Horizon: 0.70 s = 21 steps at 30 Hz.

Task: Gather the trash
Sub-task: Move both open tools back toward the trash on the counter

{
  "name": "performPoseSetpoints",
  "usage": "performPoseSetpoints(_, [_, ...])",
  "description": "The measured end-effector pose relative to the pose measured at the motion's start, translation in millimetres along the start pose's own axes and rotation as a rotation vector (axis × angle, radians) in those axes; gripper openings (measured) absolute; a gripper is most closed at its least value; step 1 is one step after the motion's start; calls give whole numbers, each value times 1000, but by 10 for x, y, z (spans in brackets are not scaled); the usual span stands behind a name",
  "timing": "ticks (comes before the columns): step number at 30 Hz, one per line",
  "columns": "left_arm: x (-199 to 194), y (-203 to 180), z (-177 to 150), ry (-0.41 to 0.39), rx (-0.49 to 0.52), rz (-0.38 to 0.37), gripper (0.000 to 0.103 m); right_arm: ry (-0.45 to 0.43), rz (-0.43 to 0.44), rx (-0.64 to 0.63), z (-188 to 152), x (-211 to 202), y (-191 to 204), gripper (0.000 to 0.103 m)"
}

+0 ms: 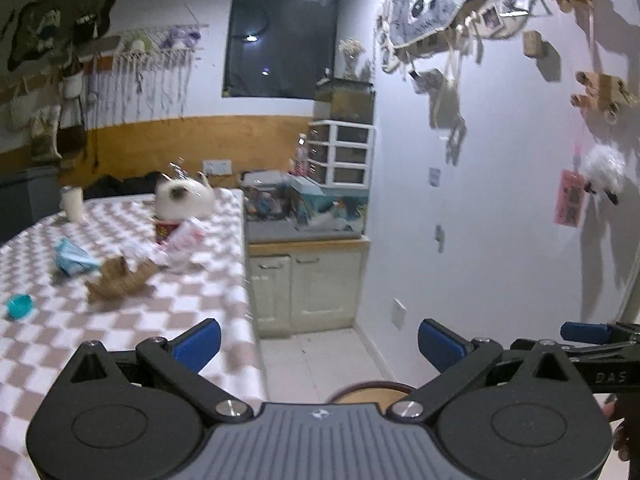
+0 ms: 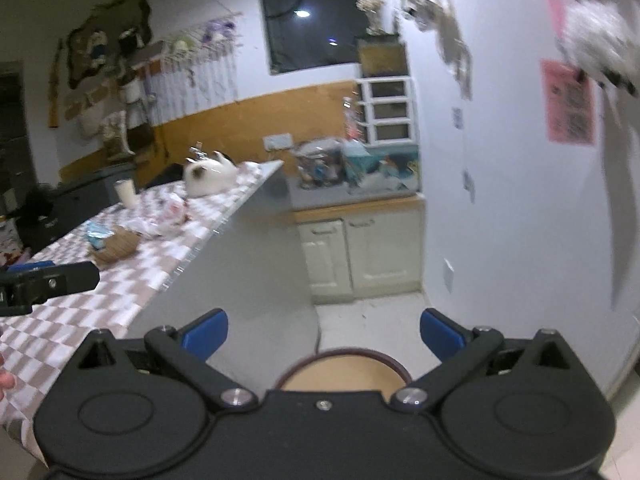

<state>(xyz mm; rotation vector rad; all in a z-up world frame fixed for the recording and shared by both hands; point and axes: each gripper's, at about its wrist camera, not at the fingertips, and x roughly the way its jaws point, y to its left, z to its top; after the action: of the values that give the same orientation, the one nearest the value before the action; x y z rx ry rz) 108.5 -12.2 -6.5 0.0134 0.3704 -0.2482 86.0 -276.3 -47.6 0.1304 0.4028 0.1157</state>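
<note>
Trash lies on the checkered table (image 1: 192, 300): crumpled brown paper (image 1: 118, 280), a light blue wrapper (image 1: 72, 258), a white and red bag (image 1: 186, 238), a red box (image 1: 162, 232) and a teal cap (image 1: 19, 306). My left gripper (image 1: 318, 344) is open and empty, hanging off the table's right edge, well short of the pile. My right gripper (image 2: 323, 332) is also open and empty, above a round stool (image 2: 344, 372) beside the table (image 2: 120, 280). In the right wrist view the brown paper (image 2: 118, 246) and blue wrapper (image 2: 98, 236) sit far to the left.
A white cat (image 1: 182, 198) sits at the table's far end beside a white cup (image 1: 72, 200). A cream cabinet (image 1: 308, 284) with a cluttered counter stands against the back wall. The right wall (image 1: 500, 200) carries hanging decorations. Tiled floor (image 1: 320, 356) lies between table and wall.
</note>
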Motion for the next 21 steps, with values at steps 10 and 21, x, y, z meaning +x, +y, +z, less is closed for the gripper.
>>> performPoseSetpoints(10, [284, 728, 366, -35, 33, 63, 103, -30, 119, -14, 378, 401, 558, 103])
performPoseSetpoints(21, [1088, 1629, 772, 0, 36, 98, 103, -51, 234, -11, 820, 904, 1160, 103])
